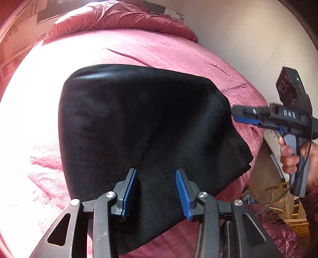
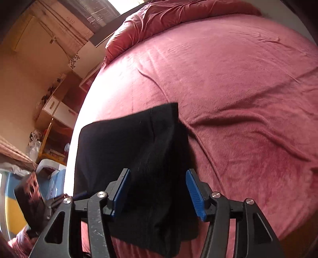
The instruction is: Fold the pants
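Matte black pants point(image 1: 139, 123), folded slab

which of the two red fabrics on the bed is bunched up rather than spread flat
The quilted red duvet heaped at the far end of the bed. It is puffy and creased, while the red sheet lies spread flat under the folded black pants.

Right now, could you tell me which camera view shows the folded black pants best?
The left wrist view: the black pants fill the middle, and nearly the whole outline shows against the pink bedspread. In the right wrist view they sit lower and smaller, slightly blurred, with the near edge hidden behind the tongs.
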